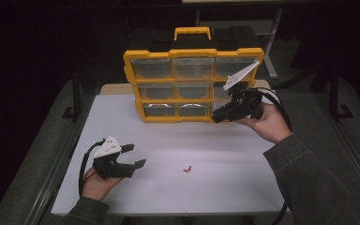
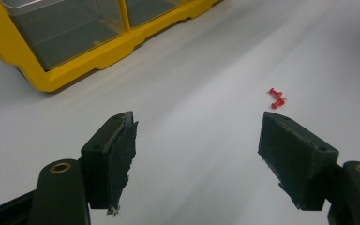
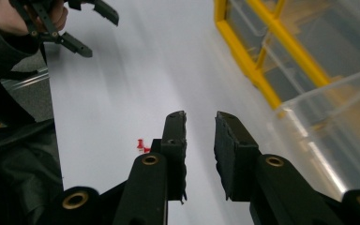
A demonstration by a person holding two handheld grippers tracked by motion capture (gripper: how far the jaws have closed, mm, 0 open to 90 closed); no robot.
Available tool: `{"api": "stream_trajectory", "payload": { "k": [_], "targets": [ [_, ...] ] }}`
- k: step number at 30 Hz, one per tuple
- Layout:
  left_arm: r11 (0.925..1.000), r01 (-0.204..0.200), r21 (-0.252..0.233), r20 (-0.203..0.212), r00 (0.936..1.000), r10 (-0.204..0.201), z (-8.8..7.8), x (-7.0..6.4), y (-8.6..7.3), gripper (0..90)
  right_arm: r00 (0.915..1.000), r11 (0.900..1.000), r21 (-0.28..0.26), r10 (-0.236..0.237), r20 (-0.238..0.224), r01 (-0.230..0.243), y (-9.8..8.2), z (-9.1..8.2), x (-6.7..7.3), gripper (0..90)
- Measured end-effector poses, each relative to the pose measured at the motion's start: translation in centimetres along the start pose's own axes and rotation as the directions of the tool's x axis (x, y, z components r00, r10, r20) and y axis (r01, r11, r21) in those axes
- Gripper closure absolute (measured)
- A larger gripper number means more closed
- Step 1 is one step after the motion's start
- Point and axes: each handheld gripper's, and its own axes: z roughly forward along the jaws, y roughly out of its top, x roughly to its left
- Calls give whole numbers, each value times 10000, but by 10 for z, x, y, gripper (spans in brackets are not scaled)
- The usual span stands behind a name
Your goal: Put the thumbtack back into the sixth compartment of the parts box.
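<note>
Two small red push pins [image 1: 187, 168] lie together on the white table [image 1: 225, 187], right of my left gripper [image 1: 138, 155]. In the left gripper view that gripper [image 2: 199, 122] stands wide open and low over the table, nothing between its jaws, with the pins [image 2: 276, 98] just beyond its right jaw. My right gripper [image 1: 214, 117] is held up at the lower right corner of the yellow organizer case [image 1: 194, 53]. Its jaws [image 3: 200, 117] are a narrow gap apart and hold nothing. The pins [image 3: 143, 146] peek out beside its left jaw.
The case stands upright at the back of the table, with a handle on top and rows of clear drawers. A clear drawer [image 3: 337, 117] juts out close beside the right gripper. A green-sleeved forearm [image 1: 309, 183] crosses the table's right front corner. Dark floor surrounds the table.
</note>
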Motion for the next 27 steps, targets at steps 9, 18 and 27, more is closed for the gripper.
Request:
{"api": "stream_trajectory", "payload": {
  "k": [9,18,27],
  "targets": [
    [10000,-37,-3,-10,10000,37,0,0,0,272,9991,9985,378,-394,-173,400,-11,33,14,697],
    [10000,8,-6,39,10000,-8,0,-1,0,271,9965,9976,411,-538,-638,565,-22,67,20,685],
    [10000,-15,16,36,10000,15,1,-1,0,271,9933,9934,899,-628,-966,715,-35,108,28,673]
  ]
}}
